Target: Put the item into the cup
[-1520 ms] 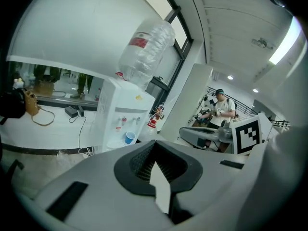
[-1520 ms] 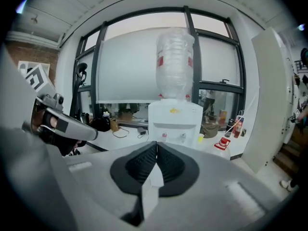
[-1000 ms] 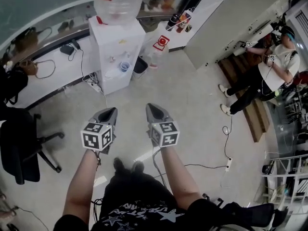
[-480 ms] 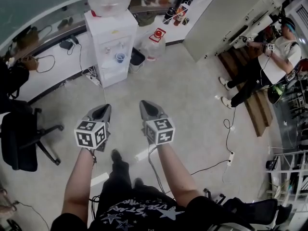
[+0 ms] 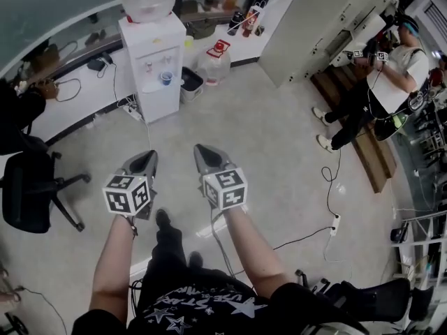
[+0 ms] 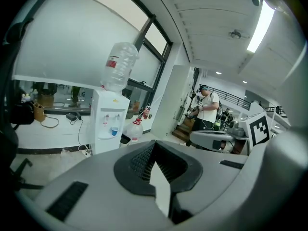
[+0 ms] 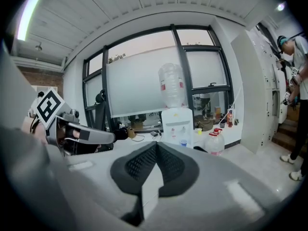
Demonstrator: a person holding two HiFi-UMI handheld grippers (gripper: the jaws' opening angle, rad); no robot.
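Shifted left and smaller in my head view, the white water dispenser (image 5: 155, 54) has a small blue cup (image 5: 165, 77) in its niche. My left gripper (image 5: 143, 160) and right gripper (image 5: 204, 155) are both pinched together, holding nothing. No item shows, and the cup's inside is too far off to read. A square, slow approach would suit that narrow niche.

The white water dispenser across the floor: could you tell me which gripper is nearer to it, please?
Left. The left gripper points almost straight at the water dispenser, well short of it; the right gripper is alongside, farther off to the right.
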